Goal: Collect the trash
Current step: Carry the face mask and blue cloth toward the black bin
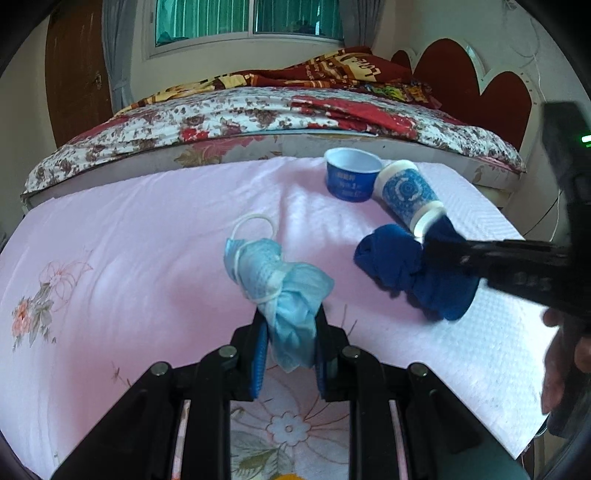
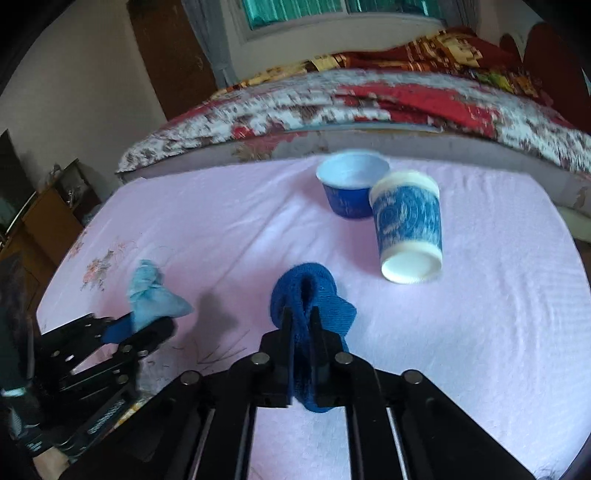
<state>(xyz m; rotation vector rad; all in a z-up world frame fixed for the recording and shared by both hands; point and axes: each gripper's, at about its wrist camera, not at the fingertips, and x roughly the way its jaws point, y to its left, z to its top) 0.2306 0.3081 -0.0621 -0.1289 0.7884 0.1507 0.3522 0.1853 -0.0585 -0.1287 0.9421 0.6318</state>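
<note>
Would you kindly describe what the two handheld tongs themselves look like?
Both the left tongs and the right tongs are black linkage frames with round silver pivot pins. Ribbed blue pads line the left fingers. The right unit's housing shows a green light.

Pink floral sheet [image 1: 129, 229] covers the table up front, and right behind it there's a bed [image 1: 258, 114] with a flowery quilt, red heart-shaped headboard [image 1: 461, 77], window [image 1: 247, 18] and a brown wooden door [image 1: 74, 74].

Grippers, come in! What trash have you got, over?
Left gripper shut on crumpled face mask. Right gripper shut on dark blue sock. Two paper cups on the pink sheet beyond. Nothing blocking.
</note>
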